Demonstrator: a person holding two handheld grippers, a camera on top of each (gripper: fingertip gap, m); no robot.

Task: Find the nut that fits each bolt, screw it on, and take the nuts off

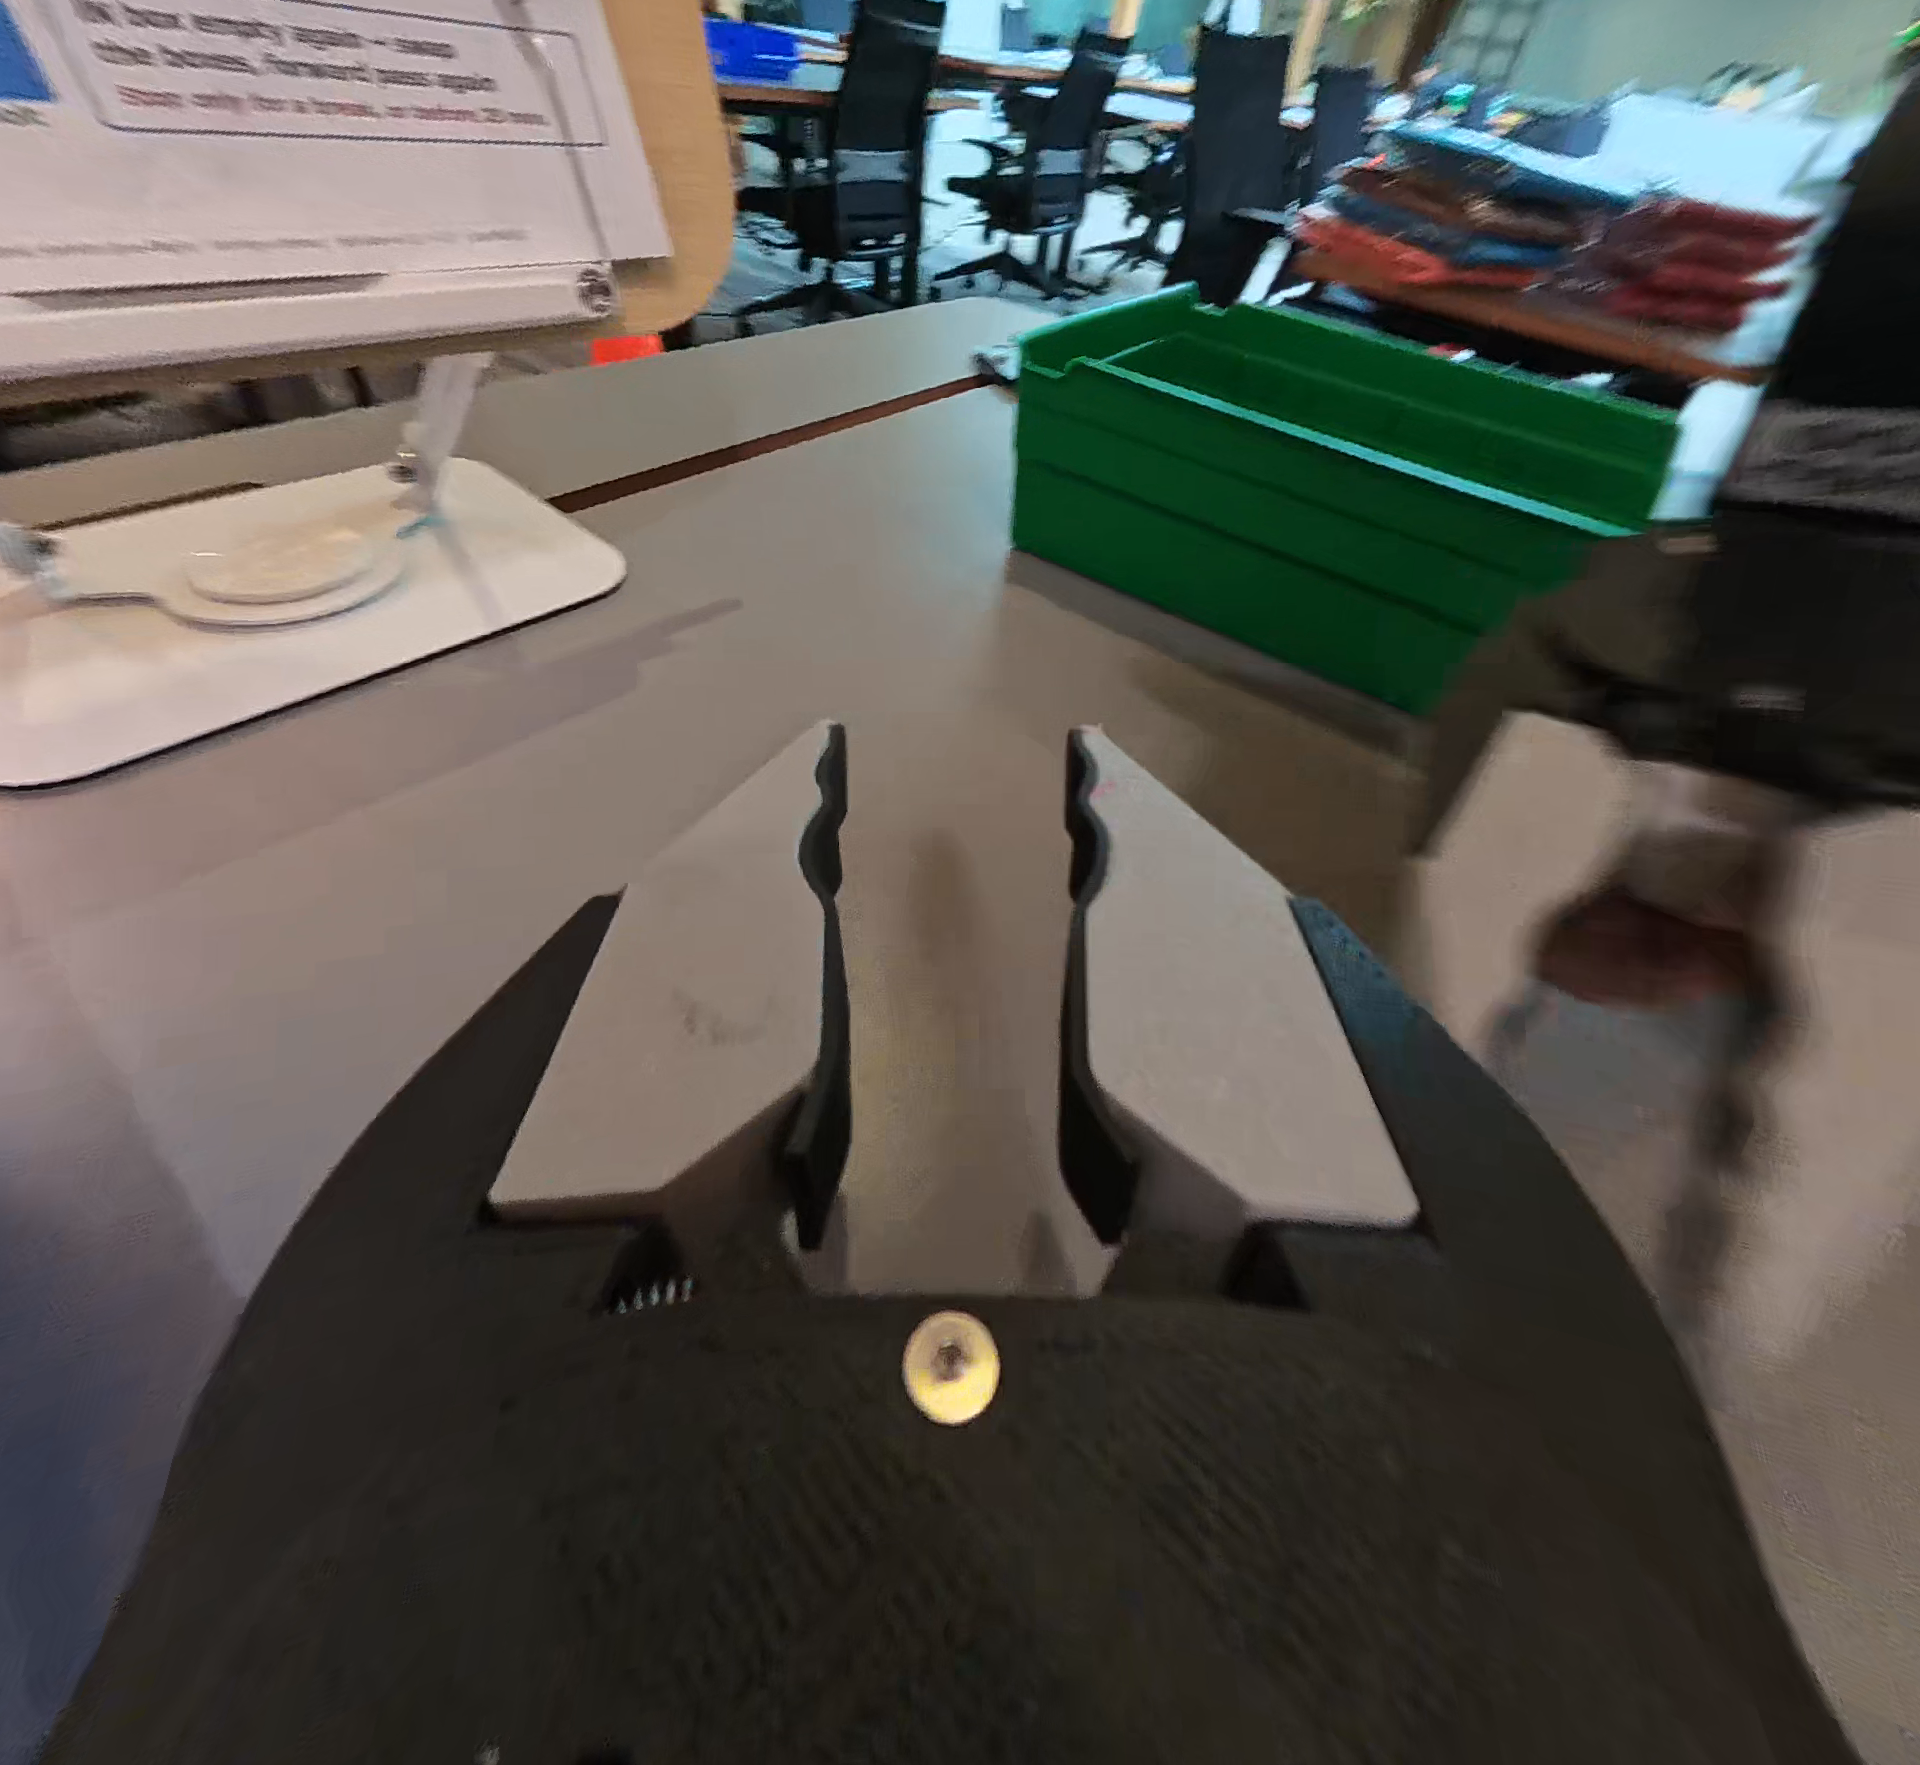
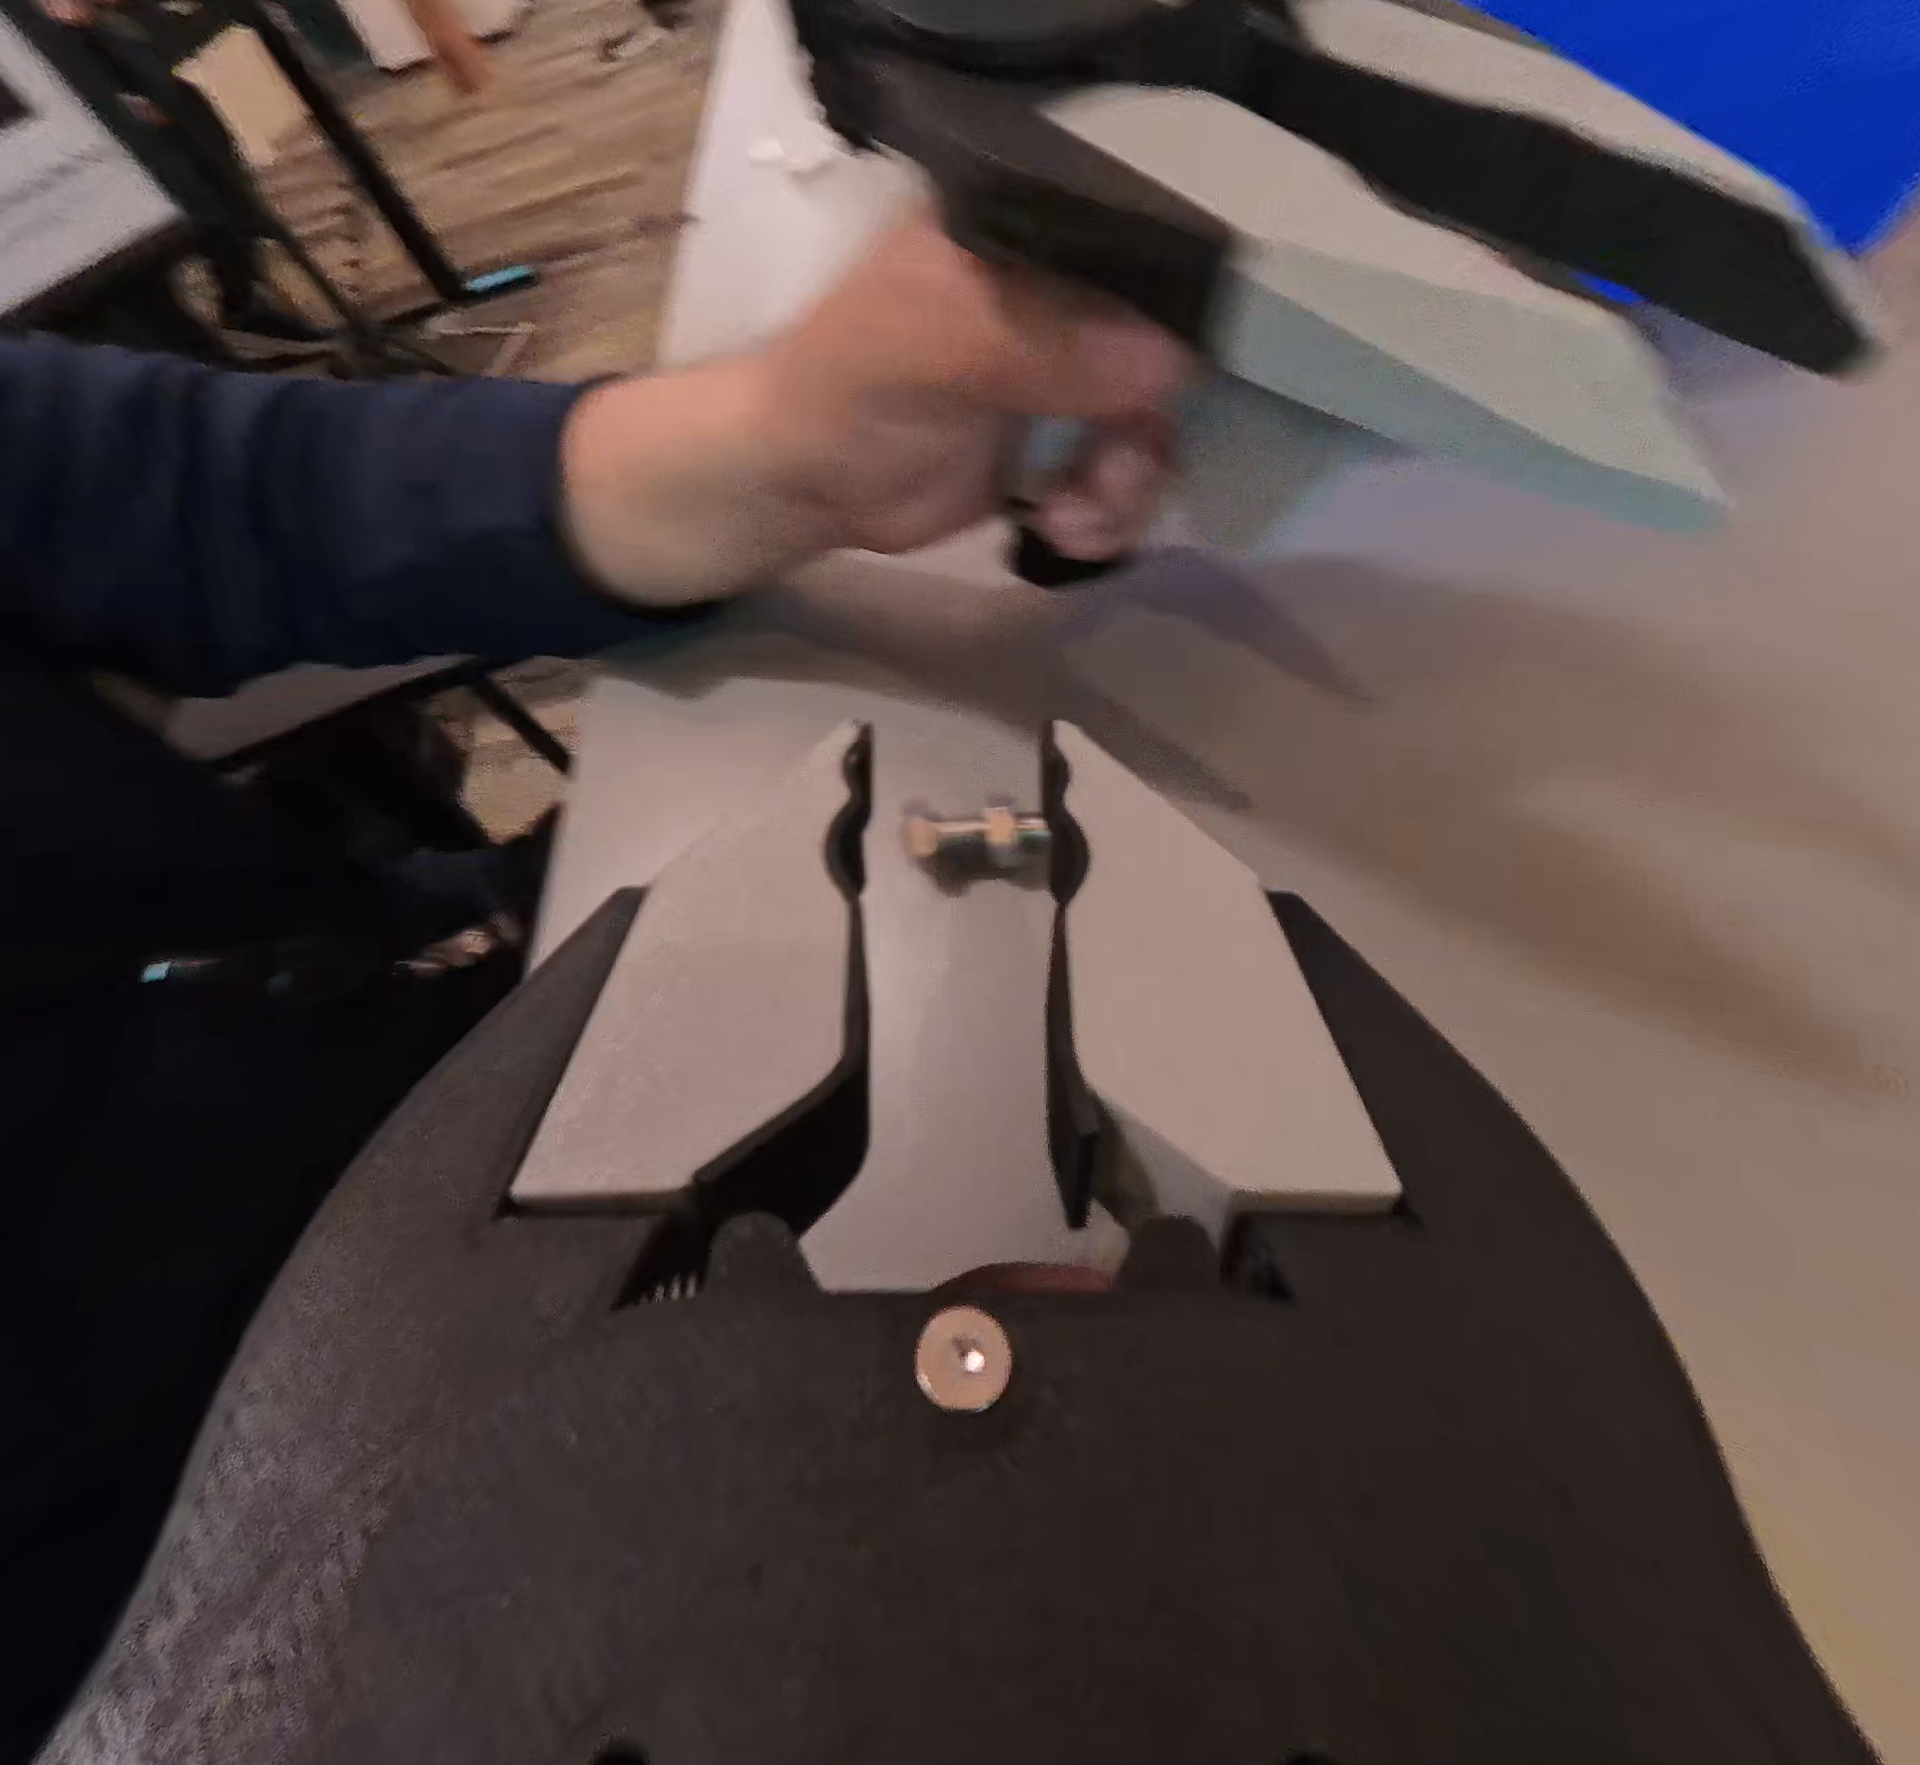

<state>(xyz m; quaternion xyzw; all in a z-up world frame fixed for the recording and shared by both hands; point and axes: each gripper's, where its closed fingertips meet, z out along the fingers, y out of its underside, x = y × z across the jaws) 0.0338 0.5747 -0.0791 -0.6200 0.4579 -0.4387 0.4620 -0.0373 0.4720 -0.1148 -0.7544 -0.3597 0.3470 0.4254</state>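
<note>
Now, my left gripper hangs parted over the grey table, gripping nothing, with a green bin at two o'clock. My right gripper is parted too; the bolt, nut threaded on, lies on the table between its fingertips, seemingly unclamped.

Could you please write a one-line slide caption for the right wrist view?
Right gripper, jaws open, over a bolt with a nut on the table; a hand holds the left gripper beyond.
</note>
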